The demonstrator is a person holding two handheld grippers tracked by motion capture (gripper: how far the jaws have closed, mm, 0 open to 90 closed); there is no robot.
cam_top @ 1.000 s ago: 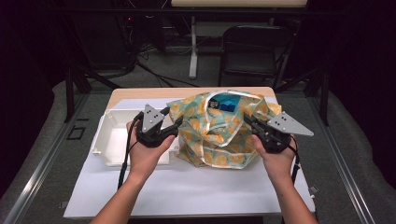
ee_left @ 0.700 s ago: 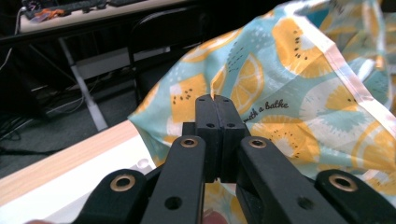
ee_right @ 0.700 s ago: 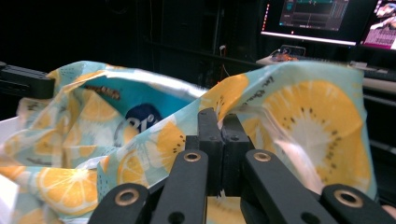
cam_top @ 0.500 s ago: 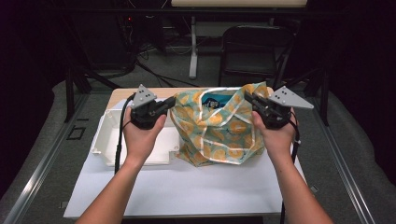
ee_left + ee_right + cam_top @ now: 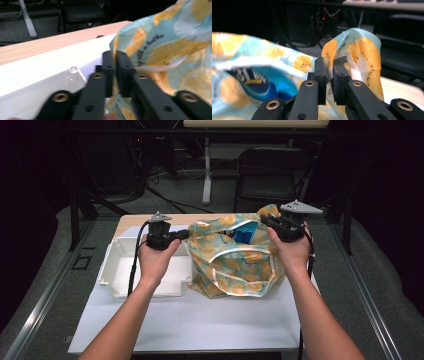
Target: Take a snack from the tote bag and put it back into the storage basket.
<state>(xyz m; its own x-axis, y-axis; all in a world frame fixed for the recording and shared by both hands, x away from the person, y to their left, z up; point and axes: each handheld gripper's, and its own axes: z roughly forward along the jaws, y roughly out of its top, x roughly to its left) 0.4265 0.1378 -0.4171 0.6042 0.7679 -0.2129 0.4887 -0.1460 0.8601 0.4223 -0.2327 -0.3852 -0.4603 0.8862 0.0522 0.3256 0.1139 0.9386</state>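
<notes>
A lemon-print bag [image 5: 235,257] sits on the counter [image 5: 200,315], its rim stretched between the left claw [image 5: 186,234] and right claw [image 5: 264,218], each pinching the fabric.

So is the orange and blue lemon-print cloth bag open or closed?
Open. Both grippers pinch the orange and blue lemon-print cloth bag at opposite rim edges, spreading its mouth, and a blue package shows inside.
</notes>
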